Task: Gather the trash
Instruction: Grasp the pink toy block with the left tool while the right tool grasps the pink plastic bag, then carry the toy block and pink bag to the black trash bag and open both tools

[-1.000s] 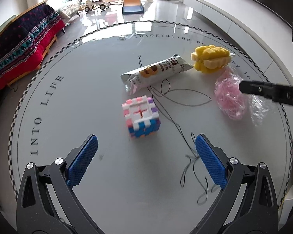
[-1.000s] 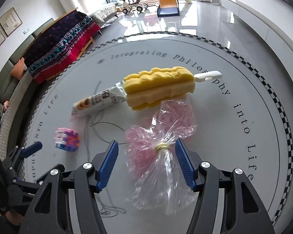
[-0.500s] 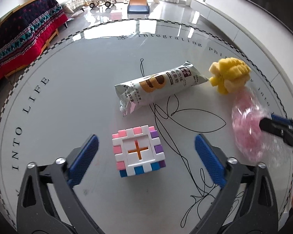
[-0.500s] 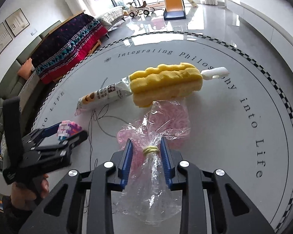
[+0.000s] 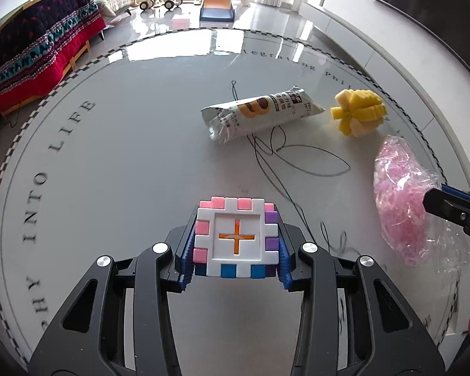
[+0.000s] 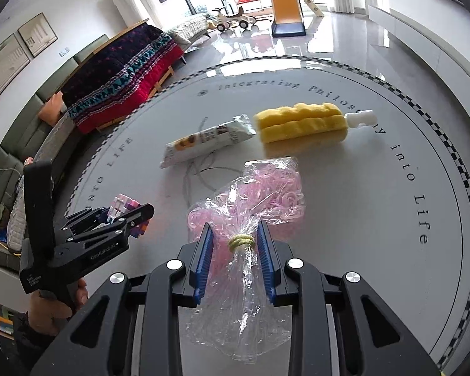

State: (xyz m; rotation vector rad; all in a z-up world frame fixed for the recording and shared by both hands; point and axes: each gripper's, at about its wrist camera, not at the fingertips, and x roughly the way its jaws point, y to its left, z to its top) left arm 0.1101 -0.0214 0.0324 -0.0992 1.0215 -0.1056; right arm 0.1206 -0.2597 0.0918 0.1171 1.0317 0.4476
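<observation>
On the round white desk (image 5: 116, 163), the left gripper (image 5: 236, 252) has its blue fingers (image 5: 188, 260) closed against both sides of a white puzzle cube (image 5: 236, 238) with pink, purple and blue blocks, which sits near the desk's near edge. The right gripper (image 6: 235, 261) has its fingers (image 6: 203, 260) drawn in on the tied neck of a clear plastic bag (image 6: 250, 206) stuffed with pink shreds, right at the yellow band (image 6: 241, 242) knotting it; the bag lies toward the near right part of the desk. Farther in, near the desk's middle, a snack wrapper (image 5: 260, 114) lies on its side, with a yellow sponge brush (image 6: 302, 122) just beside its end and a thin black thread (image 5: 285, 169) looping over the surface between the wrapper and the cube.
</observation>
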